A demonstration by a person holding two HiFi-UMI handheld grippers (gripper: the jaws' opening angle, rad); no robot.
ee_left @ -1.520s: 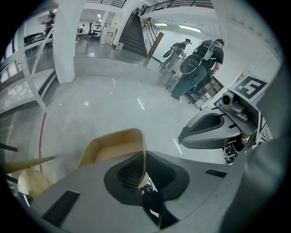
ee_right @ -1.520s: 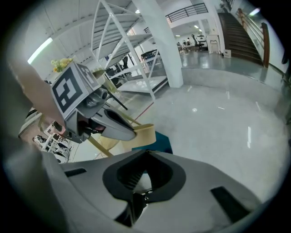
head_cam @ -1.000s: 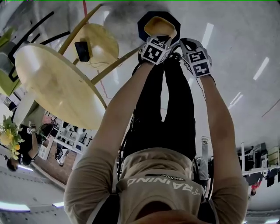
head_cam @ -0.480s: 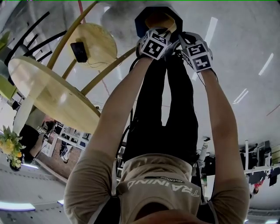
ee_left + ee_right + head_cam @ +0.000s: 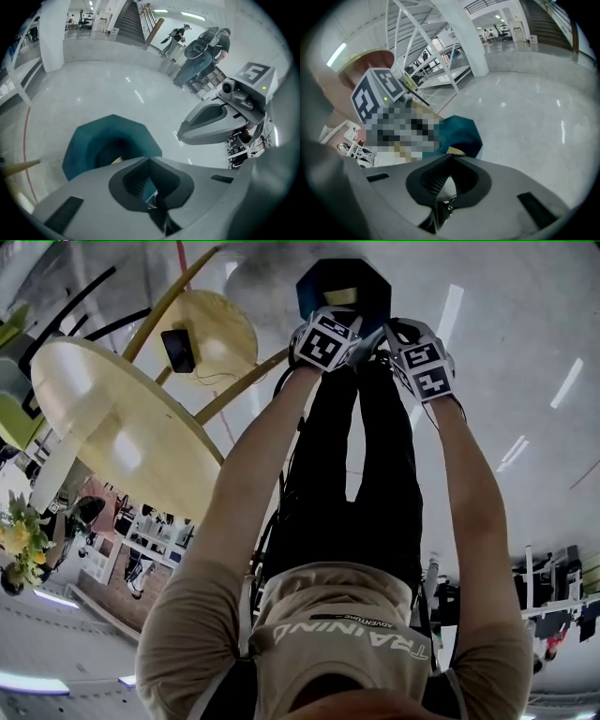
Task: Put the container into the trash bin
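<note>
The container [image 5: 339, 296], a pale, thin-walled bowl, lay inside the blue trash bin [image 5: 370, 282], just beyond the jaw tips of both grippers and, as far as could be told, touching neither. It looked light and easily crushed, best pinched at its rim. The left gripper [image 5: 151, 160] and right gripper [image 5: 450, 157] hovered over the bin's mouth, each with jaws pressed together on nothing
</note>
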